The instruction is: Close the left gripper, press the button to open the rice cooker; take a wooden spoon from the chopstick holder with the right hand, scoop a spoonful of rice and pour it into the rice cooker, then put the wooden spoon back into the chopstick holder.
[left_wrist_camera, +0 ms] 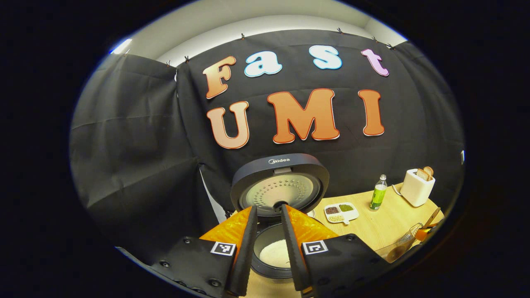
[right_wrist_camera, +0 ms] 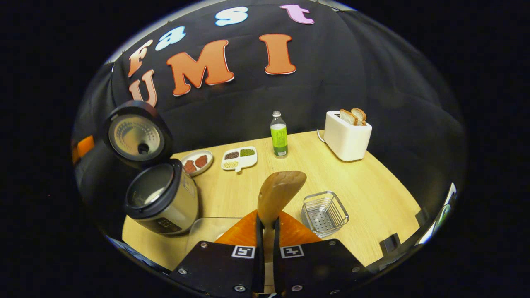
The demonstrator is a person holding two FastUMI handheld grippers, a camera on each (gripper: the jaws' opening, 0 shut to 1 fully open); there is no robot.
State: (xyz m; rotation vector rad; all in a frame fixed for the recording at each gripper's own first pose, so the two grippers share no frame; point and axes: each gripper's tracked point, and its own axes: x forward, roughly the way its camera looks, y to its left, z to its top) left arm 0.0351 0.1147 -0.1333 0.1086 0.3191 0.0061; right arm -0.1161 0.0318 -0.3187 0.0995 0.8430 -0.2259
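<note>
Rice cooker (right_wrist_camera: 161,203) is already popped open: we see its lid (right_wrist_camera: 136,134) standing upright at the back, and the inner pot with white rice (left_wrist_camera: 275,253) in it shows between the left gripper's fingers. So the left gripper (left_wrist_camera: 269,217) hangs just above and in front of the pot, its jaws parted a bit with nothing between them.

Over on our right side, the right gripper (right_wrist_camera: 267,225) is clamped on the handle of the wooden spoon (right_wrist_camera: 278,194), both fingers pressing it, with the bowl of the spoon sticking up and forward past the tips. From the right gripper view the cooker sits off to the left, near the table's front-left edge, well apart from the spoon.

Just right of the spoon we've got a wire-and-steel chopstick holder (right_wrist_camera: 324,213), sitting near the front edge of the wooden table (right_wrist_camera: 372,194). A clear container (right_wrist_camera: 209,231) sits just left of the gripper, between it and the cooker.

Farther back: a small plate (right_wrist_camera: 198,162), a divided dish of beans (right_wrist_camera: 239,158), a green-label bottle (right_wrist_camera: 279,135) and a white toaster (right_wrist_camera: 347,135) with bread in it, all along the back edge. The middle of the table is open wood.
</note>
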